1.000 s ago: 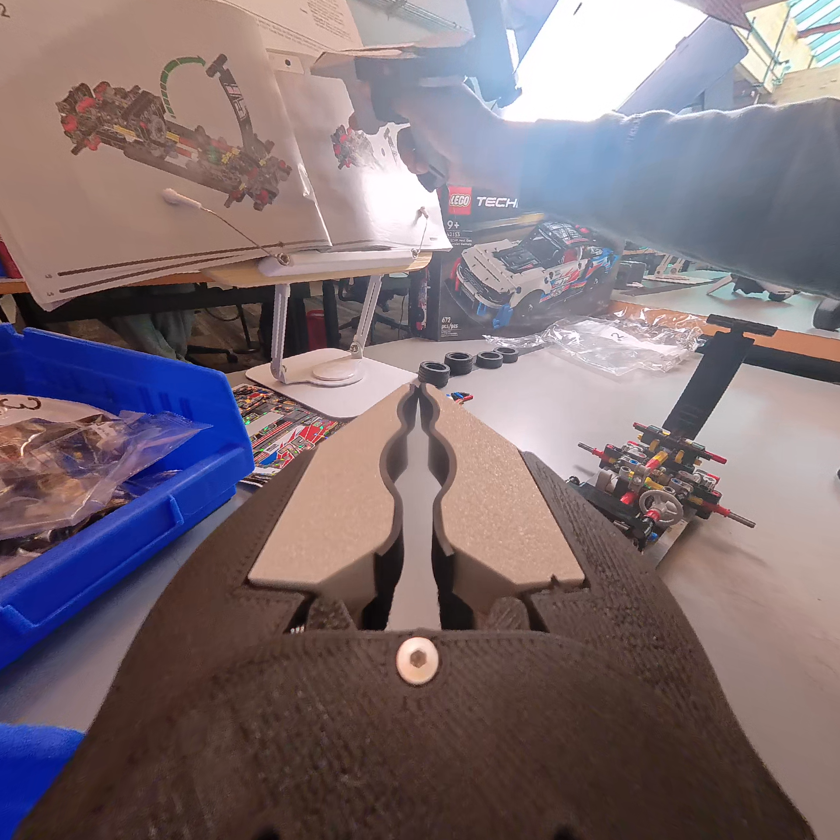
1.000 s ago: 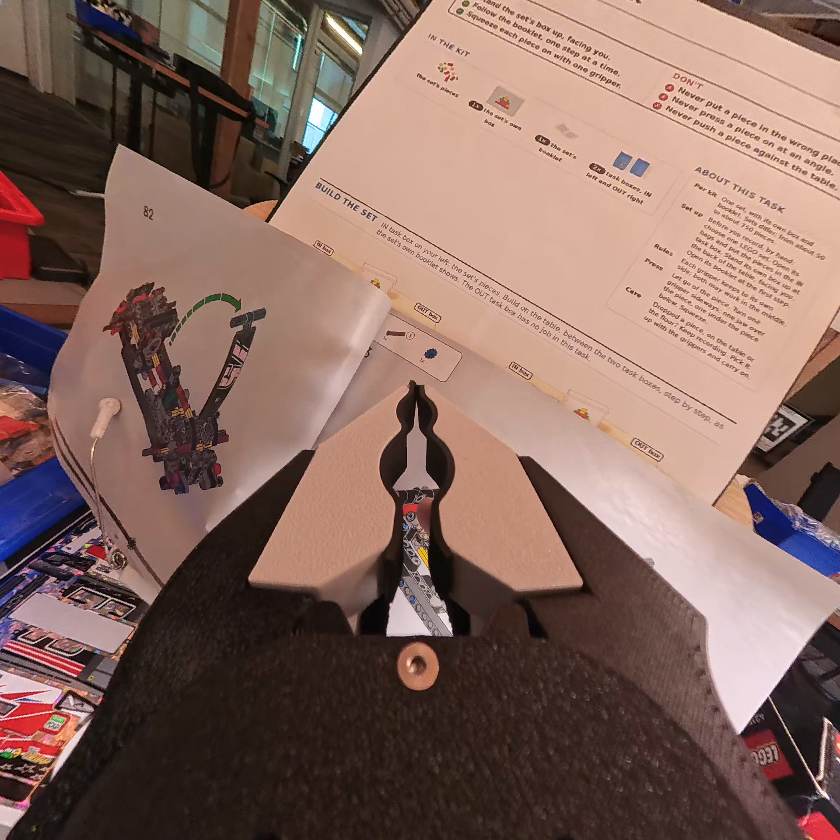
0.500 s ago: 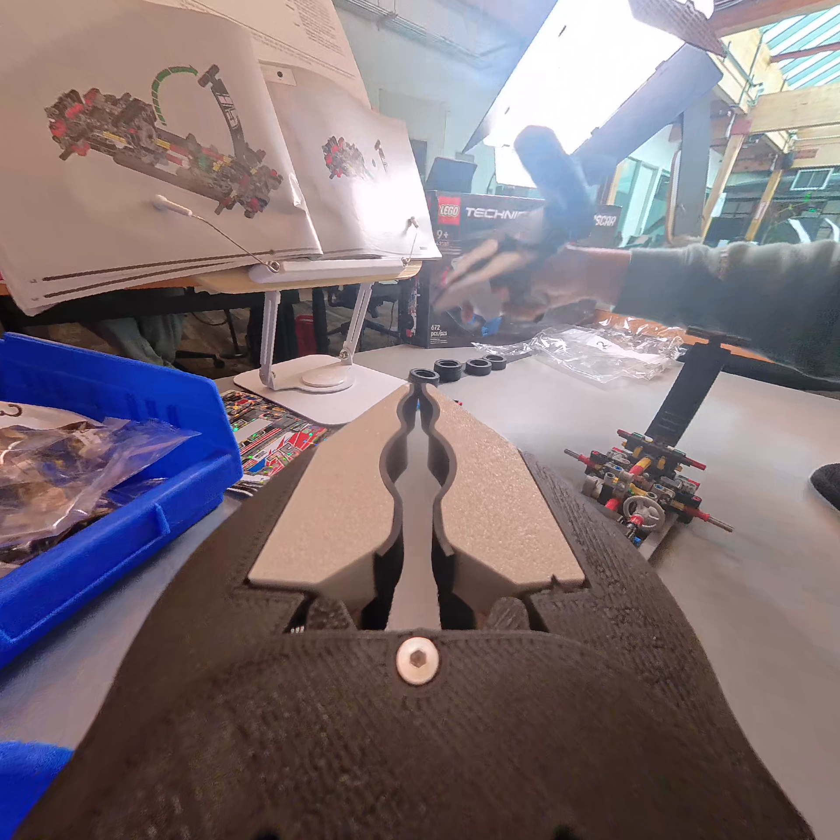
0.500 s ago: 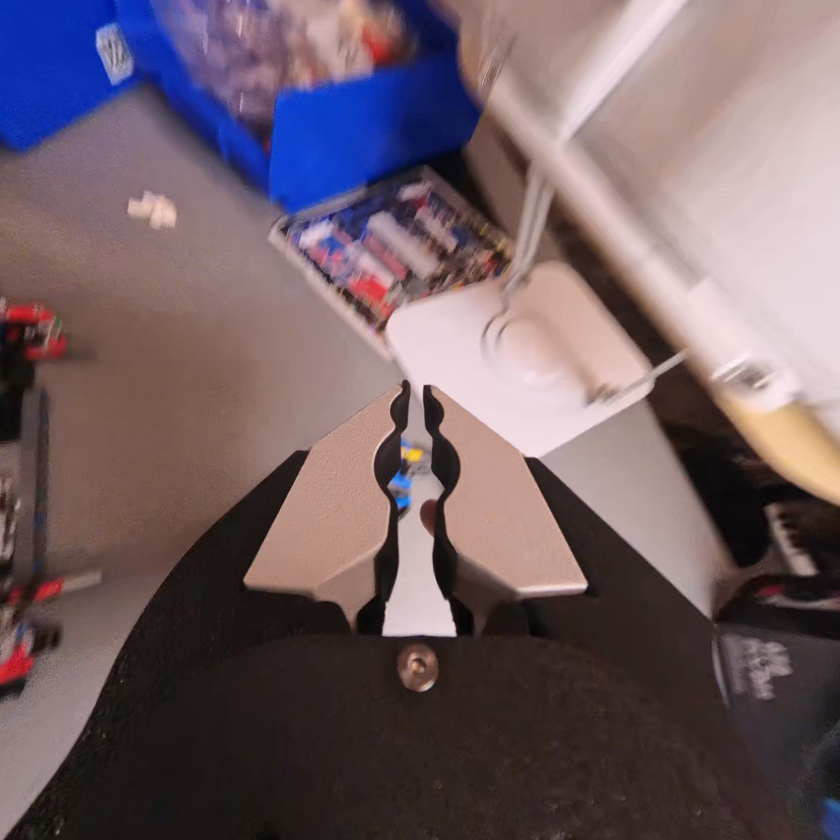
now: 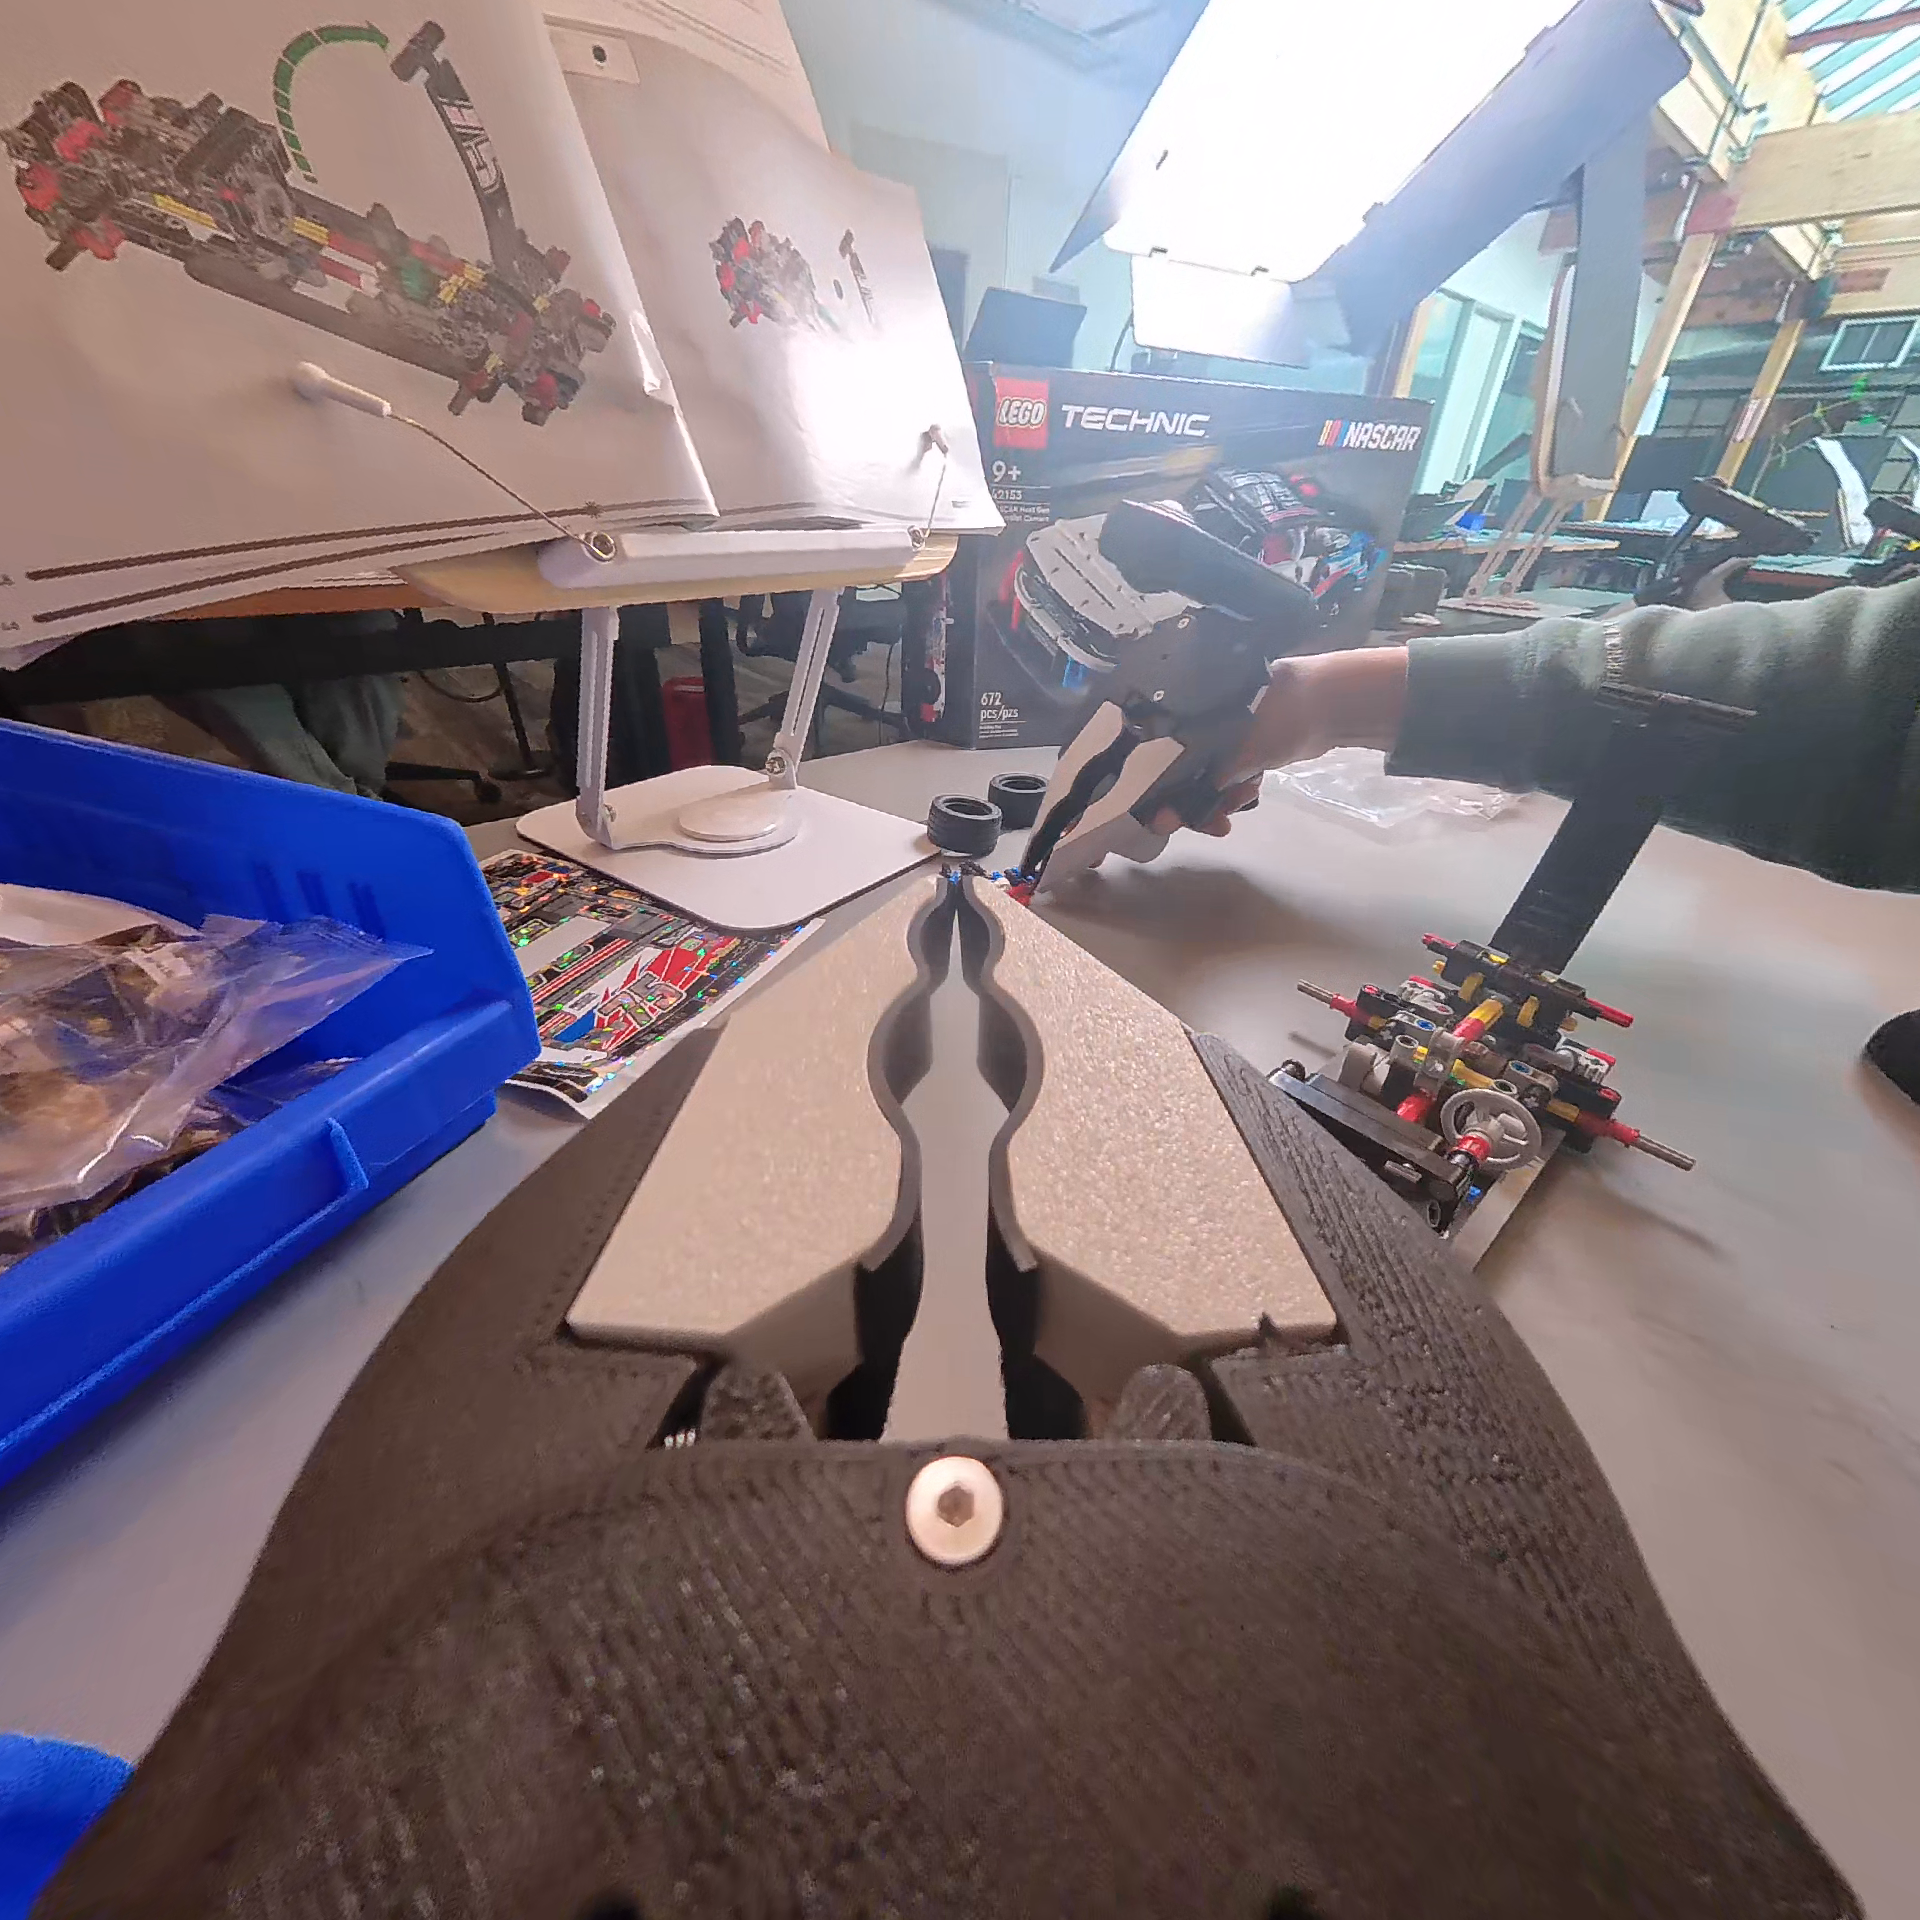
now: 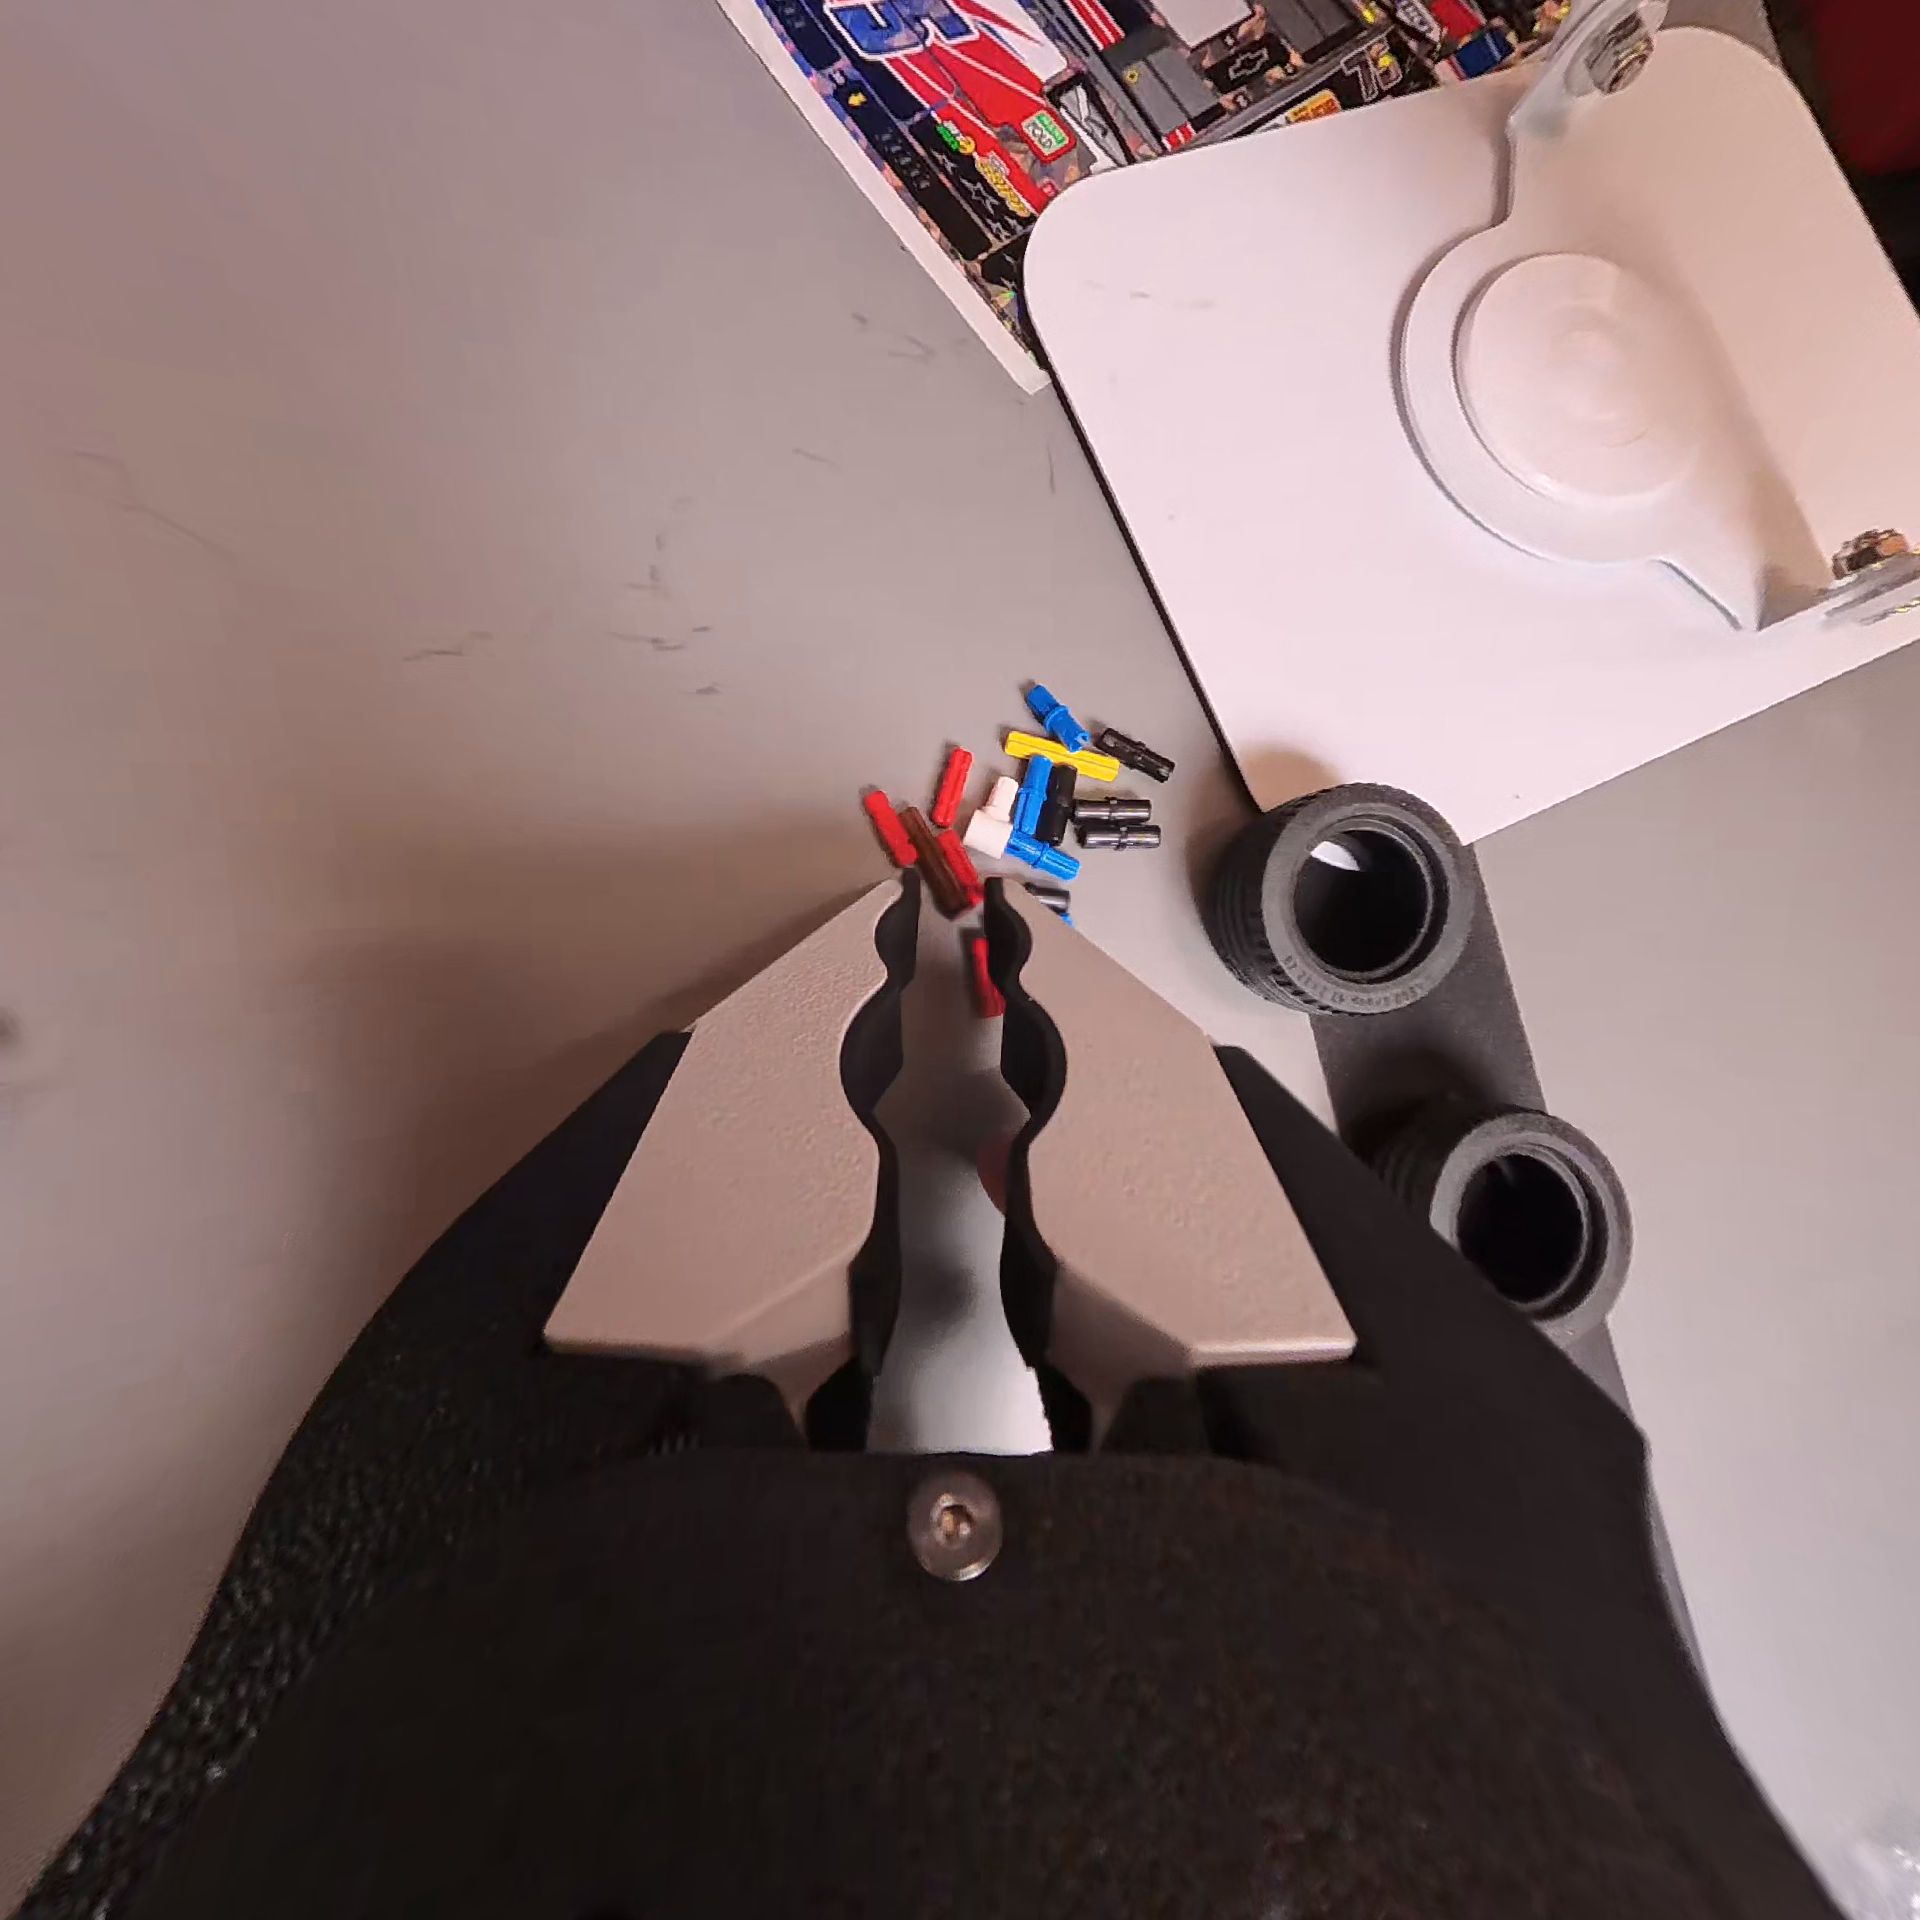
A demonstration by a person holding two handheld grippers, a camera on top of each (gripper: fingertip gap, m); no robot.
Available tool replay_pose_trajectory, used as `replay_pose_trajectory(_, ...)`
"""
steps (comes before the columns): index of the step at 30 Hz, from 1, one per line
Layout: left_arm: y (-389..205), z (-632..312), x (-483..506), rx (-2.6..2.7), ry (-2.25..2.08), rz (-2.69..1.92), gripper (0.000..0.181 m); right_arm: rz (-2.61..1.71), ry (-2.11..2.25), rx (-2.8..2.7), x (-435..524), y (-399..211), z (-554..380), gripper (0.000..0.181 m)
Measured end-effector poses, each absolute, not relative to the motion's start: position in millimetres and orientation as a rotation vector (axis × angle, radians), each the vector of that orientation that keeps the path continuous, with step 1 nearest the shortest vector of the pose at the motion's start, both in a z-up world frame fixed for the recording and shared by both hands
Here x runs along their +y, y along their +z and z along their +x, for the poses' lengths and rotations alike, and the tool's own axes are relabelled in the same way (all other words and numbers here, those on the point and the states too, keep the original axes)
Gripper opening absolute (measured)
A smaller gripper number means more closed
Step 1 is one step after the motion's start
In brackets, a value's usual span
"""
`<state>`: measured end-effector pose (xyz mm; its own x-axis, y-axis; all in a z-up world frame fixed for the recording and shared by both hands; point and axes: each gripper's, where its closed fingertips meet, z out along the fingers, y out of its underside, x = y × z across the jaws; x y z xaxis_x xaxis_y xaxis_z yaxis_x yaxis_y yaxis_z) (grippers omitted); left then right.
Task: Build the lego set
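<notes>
My right gripper (image 6: 948, 894) points down at the grey table, its jaws a narrow gap apart. Its tips sit at the near edge of a small pile of pins (image 6: 1023, 805) in red, brown, blue, yellow, white and black. A brown pin (image 6: 940, 873) lies right at the tips. A red pin (image 6: 983, 977) lies between the fingers, not clamped. My left gripper (image 5: 956, 896) is shut and empty, low over the table. The right gripper also shows beyond it (image 5: 1039, 878). The part-built car chassis (image 5: 1455, 1060) stands to the right.
A blue bin (image 5: 312, 1164) with bagged parts is on the left. An open booklet (image 5: 364, 291) rests on a white stand (image 6: 1403, 416). A sticker sheet (image 5: 623, 961), two tyres (image 6: 1351, 899) (image 6: 1522, 1221) and the set's box (image 5: 1195, 540) are nearby.
My right gripper swung from the booklet page down to the table, onto the pin pile, and its jaws parted slightly. My left gripper stayed shut and hardly moved.
</notes>
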<state>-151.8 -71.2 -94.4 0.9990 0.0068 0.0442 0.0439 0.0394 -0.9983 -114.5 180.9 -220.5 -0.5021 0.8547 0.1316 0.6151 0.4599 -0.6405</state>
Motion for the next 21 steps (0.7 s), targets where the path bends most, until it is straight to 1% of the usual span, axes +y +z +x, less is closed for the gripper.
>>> replay_pose_trajectory(1,-94,-152,-71,-0.041,-0.03,-1.531,0.0,-1.232,0.737,-2.287,181,-222,-114,0.011)
replay_pose_trajectory(5,-93,-152,-72,-0.045,-0.04,-1.527,0.0,-1.223,0.706,-2.319,181,-225,-112,0.006)
replay_pose_trajectory(17,-93,-151,-72,-0.04,-0.046,-1.529,0.0,-1.188,0.674,-2.39,173,-224,-104,0.004)
replay_pose_trajectory(21,-91,-149,-72,-0.033,-0.049,-1.521,0.0,-1.143,0.709,-2.357,162,-198,-88,0.003)
